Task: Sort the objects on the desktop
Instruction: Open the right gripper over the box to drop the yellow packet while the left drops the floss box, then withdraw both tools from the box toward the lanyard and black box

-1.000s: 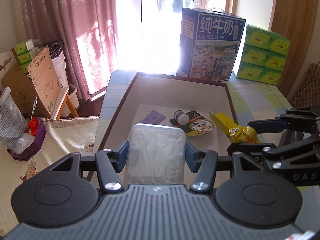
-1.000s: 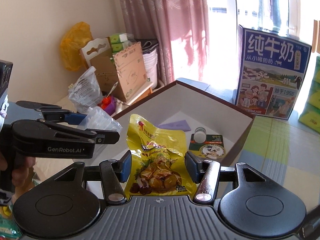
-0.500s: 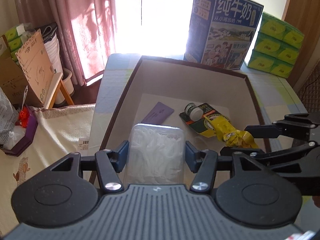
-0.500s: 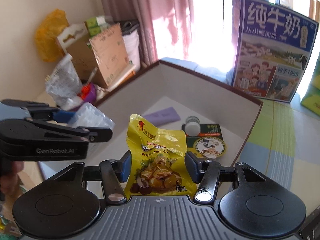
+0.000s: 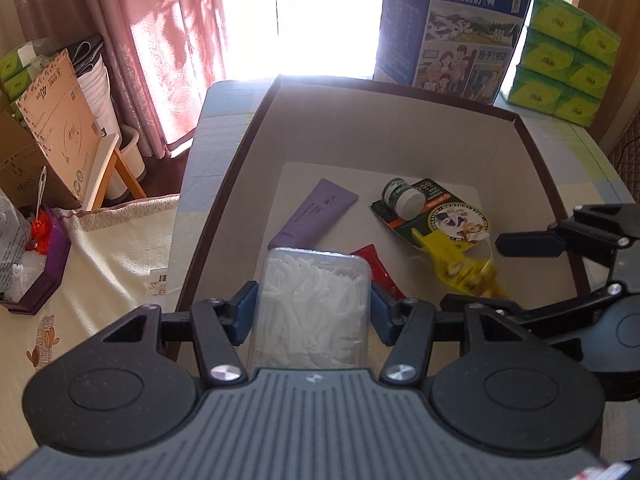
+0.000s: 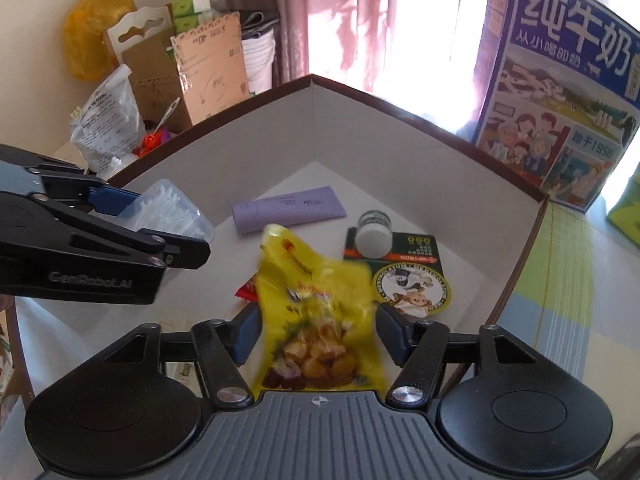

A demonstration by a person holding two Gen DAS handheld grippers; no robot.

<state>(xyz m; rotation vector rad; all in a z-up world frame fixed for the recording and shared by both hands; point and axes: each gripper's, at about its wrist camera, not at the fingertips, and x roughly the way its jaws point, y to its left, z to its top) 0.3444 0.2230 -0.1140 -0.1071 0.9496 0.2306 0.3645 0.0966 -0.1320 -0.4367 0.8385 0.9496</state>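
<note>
now the right gripper [image 6: 316,332] is opening, its jaws parting from the blurred yellow foil snack pouch [image 6: 320,320] over the brown-rimmed cardboard box [image 6: 400,152], so that item is nearly sorted; beside it, the left gripper [image 5: 312,312] stays clamped on the clear plastic case of white floss picks [image 5: 312,304].

I'm seeing a yellow snack bag [image 6: 316,304] showing brown nuts, a clear case [image 5: 312,300] holding white picks, a lilac tube [image 5: 316,210], a red sachet [image 5: 378,268], a green jar [image 5: 402,196] wearing a white cap, grey box [image 5: 400,120] walls edged in brown, and pink curtains [image 5: 160,52] glowing.

Window [image 5: 320,12] glare, fisheye warp, pouch [image 6: 320,312] blurred.
</note>
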